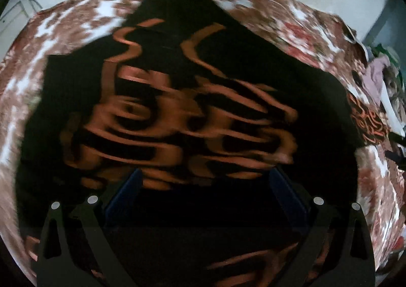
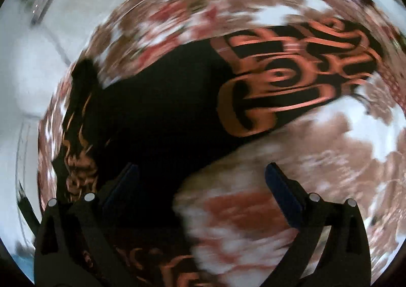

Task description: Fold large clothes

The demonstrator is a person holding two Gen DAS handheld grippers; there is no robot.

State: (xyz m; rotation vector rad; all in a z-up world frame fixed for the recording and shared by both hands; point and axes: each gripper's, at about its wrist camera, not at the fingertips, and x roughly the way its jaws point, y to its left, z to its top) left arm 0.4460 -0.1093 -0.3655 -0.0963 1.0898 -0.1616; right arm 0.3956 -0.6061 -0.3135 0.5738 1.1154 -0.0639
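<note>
Both tools angled steeply down over black garment (image 1: 157, 64), left tool (image 1: 205, 185) spread, right tool (image 2: 200, 178) spread, nothing gripped

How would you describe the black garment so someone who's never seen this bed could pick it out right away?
Start from the floral bedspread, brown, red and white, which covers the whole surface. The black garment lies spread across its middle. Bold orange swirling print marks its dark cloth, unlike the pale lilac clothes heaped at the bedspread's edge.
</note>
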